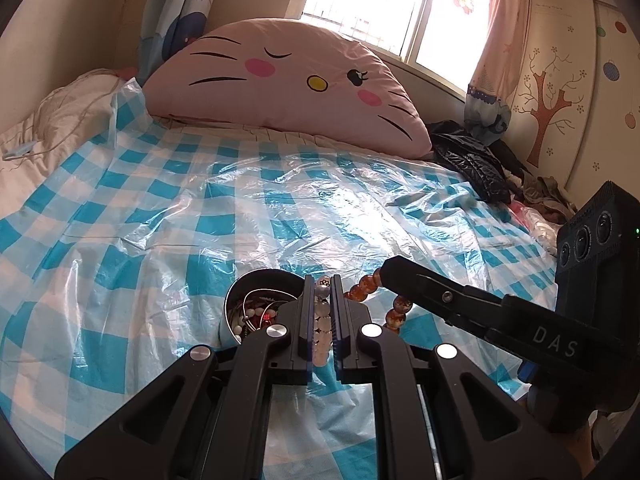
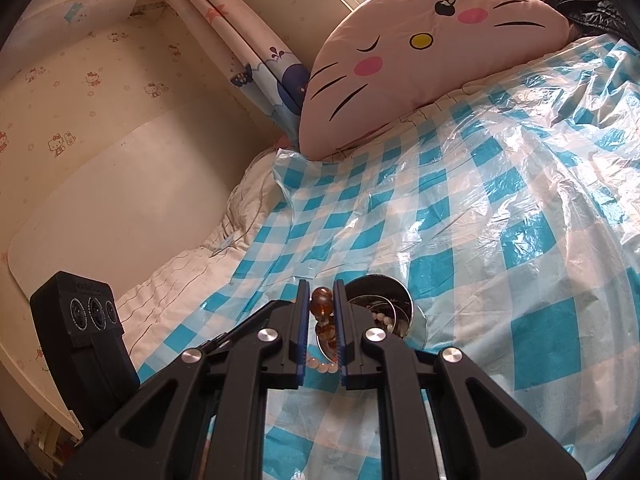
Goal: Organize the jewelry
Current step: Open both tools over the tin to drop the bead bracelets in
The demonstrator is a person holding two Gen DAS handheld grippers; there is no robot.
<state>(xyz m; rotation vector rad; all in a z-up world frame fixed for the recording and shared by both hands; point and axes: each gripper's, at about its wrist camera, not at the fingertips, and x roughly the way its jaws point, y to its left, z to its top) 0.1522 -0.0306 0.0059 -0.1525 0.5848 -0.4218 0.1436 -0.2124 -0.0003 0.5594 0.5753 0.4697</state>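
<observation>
Holding pale beads (image 1: 323,320) and amber beads (image 2: 322,304) in near-closed jaws, both grippers (image 1: 323,292) (image 2: 322,292) hover beside the tin (image 1: 256,280), seemingly sorting strands.

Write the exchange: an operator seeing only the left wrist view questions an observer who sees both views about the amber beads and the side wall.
Operator: My left hand-held gripper pinches the pale pink round bead strand. Is the right hand-held gripper really gripping the glossy amber-brown round bead string?
Observer: Yes. The right wrist view shows its fingers closed on beads of that string.
Operator: What covers the side wall by the bed?
Observer: Cream wallpaper printed with small cat figures.
</observation>
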